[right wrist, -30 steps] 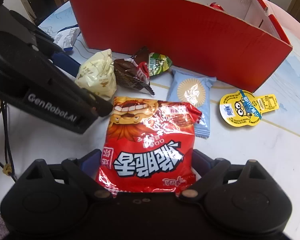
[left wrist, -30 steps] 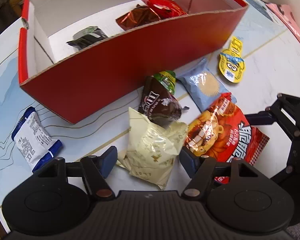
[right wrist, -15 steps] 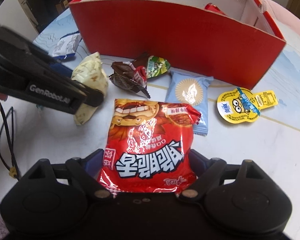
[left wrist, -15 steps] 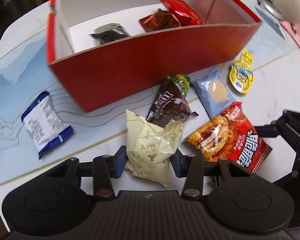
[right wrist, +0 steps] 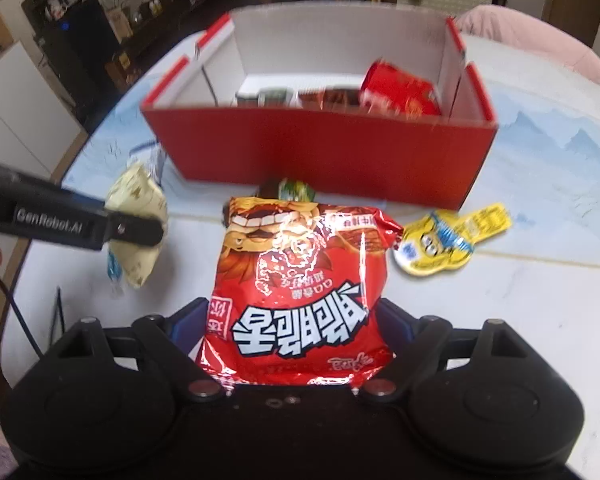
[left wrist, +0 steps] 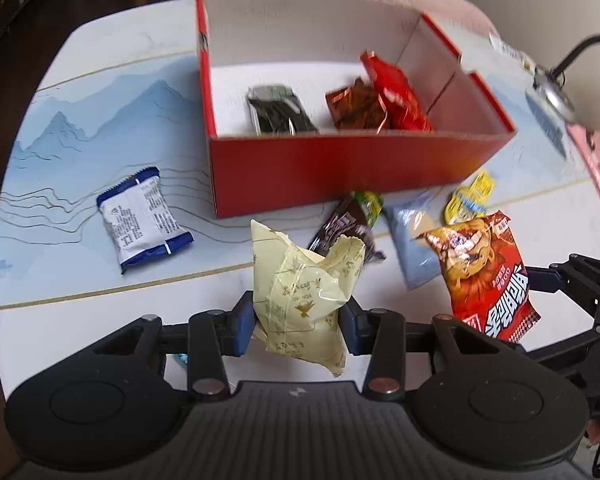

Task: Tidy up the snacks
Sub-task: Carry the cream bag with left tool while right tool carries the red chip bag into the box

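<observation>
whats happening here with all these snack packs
A person is sorting snacks into a red box on the table, working a hand-held gripper in each hand. The left hand-held gripper is shut on a cream packet, and the right hand-held gripper grips a red snack bag. Three packs already lie inside the box. A blue and white packet, a brown packet, a pale blue packet and a yellow pouch remain on the table.
</observation>
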